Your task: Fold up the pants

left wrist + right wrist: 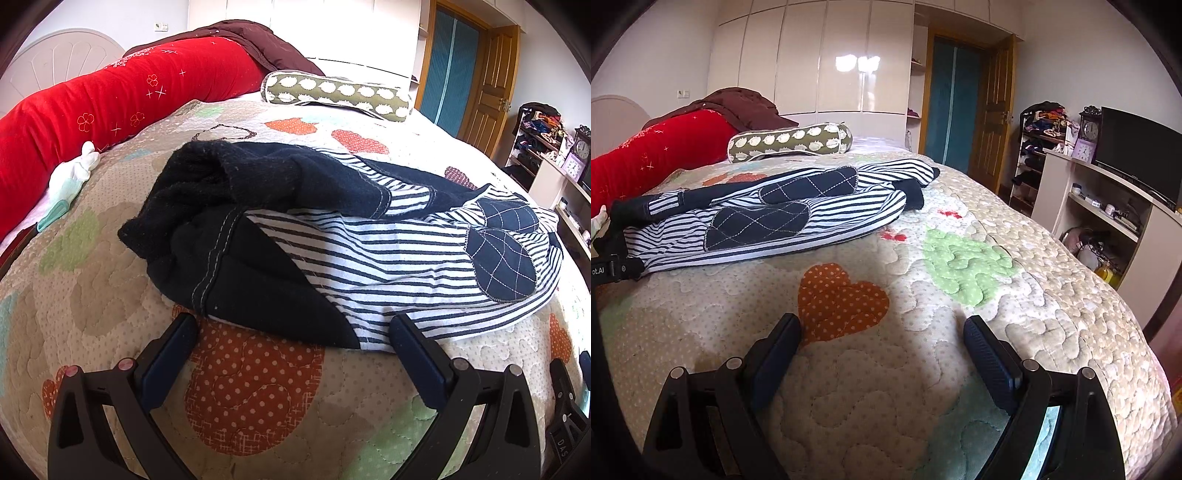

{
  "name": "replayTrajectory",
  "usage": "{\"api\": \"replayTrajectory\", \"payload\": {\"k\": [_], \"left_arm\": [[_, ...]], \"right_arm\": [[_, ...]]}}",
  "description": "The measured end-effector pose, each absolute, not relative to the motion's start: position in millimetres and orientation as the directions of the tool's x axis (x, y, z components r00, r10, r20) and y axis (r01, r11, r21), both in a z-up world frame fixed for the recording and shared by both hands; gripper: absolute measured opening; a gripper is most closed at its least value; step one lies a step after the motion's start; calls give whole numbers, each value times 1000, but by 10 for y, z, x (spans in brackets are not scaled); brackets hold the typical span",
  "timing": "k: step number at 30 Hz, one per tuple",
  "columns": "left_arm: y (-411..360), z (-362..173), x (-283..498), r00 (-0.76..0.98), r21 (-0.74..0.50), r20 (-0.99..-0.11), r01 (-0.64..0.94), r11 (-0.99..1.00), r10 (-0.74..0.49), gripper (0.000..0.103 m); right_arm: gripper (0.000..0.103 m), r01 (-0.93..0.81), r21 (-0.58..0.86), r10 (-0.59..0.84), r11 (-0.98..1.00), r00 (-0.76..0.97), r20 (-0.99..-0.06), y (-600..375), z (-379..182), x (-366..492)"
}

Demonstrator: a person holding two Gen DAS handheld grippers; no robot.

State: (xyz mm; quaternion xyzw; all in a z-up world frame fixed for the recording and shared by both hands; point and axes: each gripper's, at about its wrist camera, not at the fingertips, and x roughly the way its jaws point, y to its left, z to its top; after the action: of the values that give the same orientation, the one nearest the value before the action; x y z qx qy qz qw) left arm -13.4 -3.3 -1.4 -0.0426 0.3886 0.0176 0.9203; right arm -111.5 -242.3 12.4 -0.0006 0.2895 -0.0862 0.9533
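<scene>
The pants (332, 251) are navy and white striped, with a dark navy waistband at the left and quilted navy knee patches at the right. They lie crumpled on the quilted bedspread (251, 387). My left gripper (291, 332) is open and empty, its tips just at the pants' near edge. In the right wrist view the pants (768, 218) lie left of centre, legs stretching to the far right. My right gripper (882, 332) is open and empty over bare quilt, well short of the pants.
A long red bolster (92, 110), a brown blanket (258, 40) and a green patterned roll pillow (336, 94) lie at the head of the bed. A white glove (74, 173) lies at the left. A cabinet with a TV (1137, 155) stands right of the bed.
</scene>
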Motion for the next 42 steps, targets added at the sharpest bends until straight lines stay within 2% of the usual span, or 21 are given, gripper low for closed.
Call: {"api": "replayTrajectory", "payload": {"k": [29,33,36,39,42], "left_arm": [[-27,-15,-127,694,-60,-720,-66,996,3,103],[-45,-15,-58,668,-41,-744,-68,997,15,103],[-36,16,-19,638,-34,-770,-52,998,7,103],[25,101,-88,604,-79,-796,-43,996,-36,103],[196,321,-294,592,-255,-781,-12,967,-199,103]], "right_arm": [[92,179,-53,-179,982,823,-539,-2430,83,-1203],[93,177,-53,-176,983,813,-555,-2432,90,-1179],[93,148,-53,-149,988,778,-610,-2452,149,-1096],[93,95,-20,-83,995,727,-682,-2520,292,-999],[93,33,29,-4,999,728,-685,-2595,520,-982]]}}
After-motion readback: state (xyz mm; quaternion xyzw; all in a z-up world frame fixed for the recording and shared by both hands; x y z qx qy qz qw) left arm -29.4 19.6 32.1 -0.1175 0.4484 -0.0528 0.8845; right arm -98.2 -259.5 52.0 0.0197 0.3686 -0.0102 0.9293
